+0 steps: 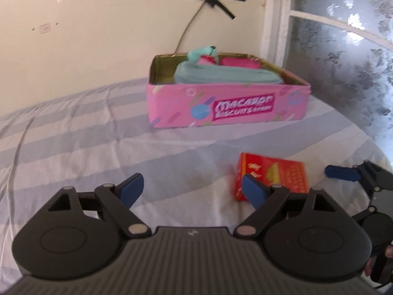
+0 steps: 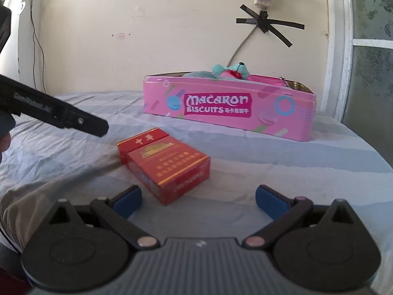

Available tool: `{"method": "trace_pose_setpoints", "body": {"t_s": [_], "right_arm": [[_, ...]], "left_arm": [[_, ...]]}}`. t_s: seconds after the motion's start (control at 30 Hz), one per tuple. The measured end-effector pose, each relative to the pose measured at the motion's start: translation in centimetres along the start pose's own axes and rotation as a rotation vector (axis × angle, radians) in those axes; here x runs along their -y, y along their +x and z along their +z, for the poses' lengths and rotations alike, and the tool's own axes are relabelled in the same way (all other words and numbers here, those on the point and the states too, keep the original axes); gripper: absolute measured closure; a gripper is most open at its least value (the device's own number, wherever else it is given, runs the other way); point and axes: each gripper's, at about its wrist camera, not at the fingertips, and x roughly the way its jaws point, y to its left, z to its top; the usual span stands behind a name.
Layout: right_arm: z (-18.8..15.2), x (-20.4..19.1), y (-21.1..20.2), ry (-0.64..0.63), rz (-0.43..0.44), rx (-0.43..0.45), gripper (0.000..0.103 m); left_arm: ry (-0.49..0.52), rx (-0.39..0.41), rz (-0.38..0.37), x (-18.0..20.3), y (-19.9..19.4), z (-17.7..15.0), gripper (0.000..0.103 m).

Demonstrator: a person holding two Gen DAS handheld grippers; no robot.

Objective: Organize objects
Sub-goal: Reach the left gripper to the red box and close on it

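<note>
Red pack lies flat, gold-printed; left gripper and right gripper released.

Glossy metal tin, wrinkled cloth sheet

we count one pink biscuit tin near the far edge of the bed, one red carton nearer its front edge, one teal plush toy and one pink pouch inside the tin, and two grippers, left and right.
</note>
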Motion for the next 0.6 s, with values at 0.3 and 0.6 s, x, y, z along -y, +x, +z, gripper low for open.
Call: {"method": "trace_pose_setpoints", "body": {"t_s": [0.3,0.6], "right_arm": [[0.7,-0.7,0.6,-0.056,0.026,-0.002,0.001],[1.0,-0.4,1.5,-0.014,0.067,-0.016,0.004]], "left_arm": [[-0.061,-0.053,-0.120,0.5,1.4,0.9,0.018],[-0.087,-0.081,-0.185,0.5,2.1,0.9,0.026]]}}
